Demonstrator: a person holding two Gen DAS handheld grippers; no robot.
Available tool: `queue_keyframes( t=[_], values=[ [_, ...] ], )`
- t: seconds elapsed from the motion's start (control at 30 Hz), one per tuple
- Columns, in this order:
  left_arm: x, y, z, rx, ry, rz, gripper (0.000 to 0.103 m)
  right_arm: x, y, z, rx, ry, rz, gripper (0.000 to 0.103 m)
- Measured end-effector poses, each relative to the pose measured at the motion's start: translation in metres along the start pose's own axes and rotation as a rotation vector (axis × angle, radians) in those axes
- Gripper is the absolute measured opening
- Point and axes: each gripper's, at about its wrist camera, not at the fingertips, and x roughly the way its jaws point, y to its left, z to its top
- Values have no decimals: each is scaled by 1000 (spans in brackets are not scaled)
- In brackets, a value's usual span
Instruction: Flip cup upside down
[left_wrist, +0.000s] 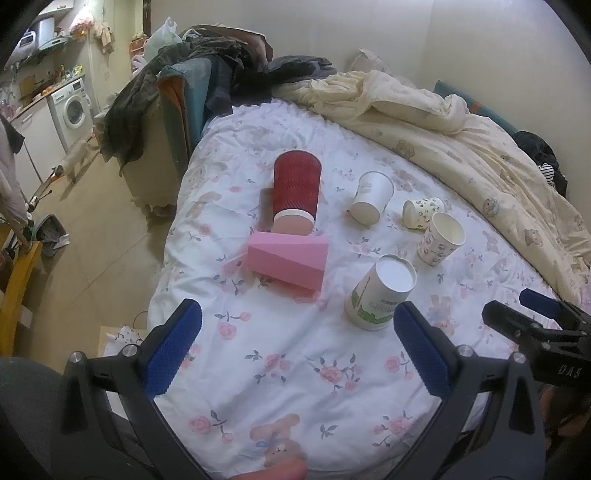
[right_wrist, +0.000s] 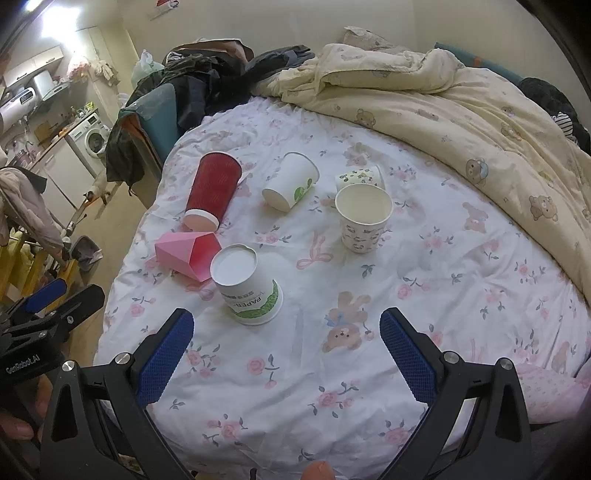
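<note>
Several paper cups lie on the floral bedsheet. A white cup with green print stands upside down, base up. A small patterned cup stands upright, mouth open. Another patterned cup, a white cup and a tall red cup lie on their sides. My left gripper is open and empty, near the green-print cup. My right gripper is open and empty, just short of it.
A pink faceted box lies on its side in front of the red cup. A cream quilt is bunched along the far right. Dark clothes pile at the bed's far left. The floor drops off left.
</note>
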Motion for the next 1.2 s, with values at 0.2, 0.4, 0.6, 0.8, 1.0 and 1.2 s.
queue_keyframes(
  t=[0.2, 0.4, 0.6, 0.8, 1.0, 1.2],
  values=[
    [0, 3, -1, -5, 3, 6, 103, 0, 0, 1, 2, -3, -3, 103],
    [-1, 3, 1, -10, 4, 15, 103, -1, 0, 1, -5, -9, -8, 103],
    [-1, 3, 1, -10, 3, 17, 103, -3, 0, 1, -5, -16, -8, 103],
    [-1, 0, 1, 8, -5, 25, 103, -4, -1, 1, -3, -15, -12, 103],
    [1, 2, 2, -7, 6, 27, 103, -4, 2, 1, -17, -18, -15, 103],
    [0, 2, 2, -4, 3, 22, 103, -1, 2, 1, -13, -6, -5, 103]
  ],
)
